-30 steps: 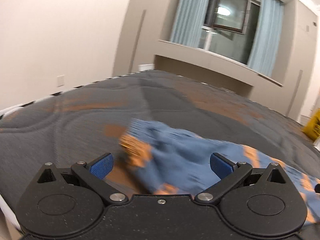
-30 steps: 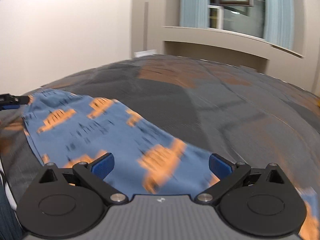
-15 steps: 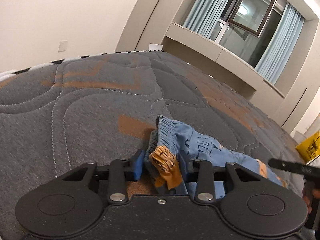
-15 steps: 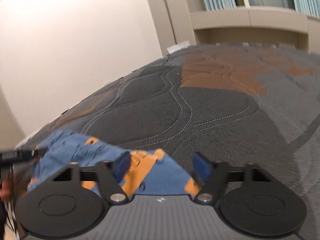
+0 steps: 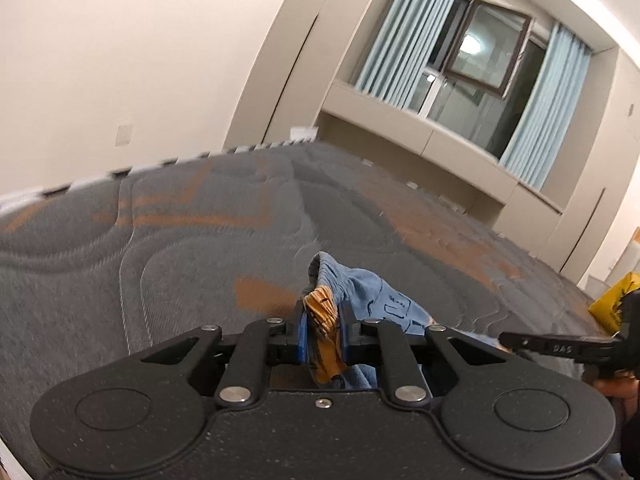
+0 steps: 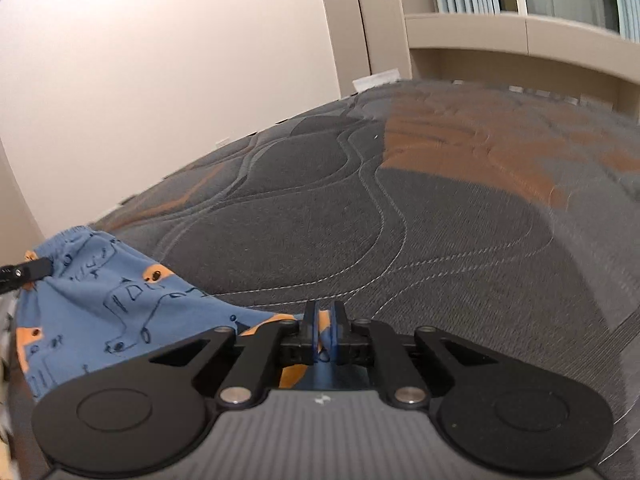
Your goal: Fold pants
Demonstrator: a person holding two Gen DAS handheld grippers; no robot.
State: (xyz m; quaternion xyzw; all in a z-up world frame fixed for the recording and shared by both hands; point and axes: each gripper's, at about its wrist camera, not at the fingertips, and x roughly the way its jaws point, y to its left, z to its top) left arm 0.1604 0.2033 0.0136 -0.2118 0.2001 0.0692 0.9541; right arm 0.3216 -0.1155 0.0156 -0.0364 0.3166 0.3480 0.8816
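The pants are small, blue with orange patches and dark drawings, and lie on a grey and orange quilted mattress. My left gripper is shut on a bunched edge of the pants near the elastic waistband. My right gripper is shut on another edge of the pants, which stretch away to its left. The right gripper's finger shows at the right of the left wrist view. The left gripper's finger shows at the left edge of the right wrist view.
The mattress extends far ahead of both grippers. A beige wall is on the left, a window with blue curtains and a ledge stand behind. A yellow object stands at the right, off the mattress.
Both grippers went from wide open to shut on edges of the pants. The cloth now looks taut between them, with each view tilted more upward.
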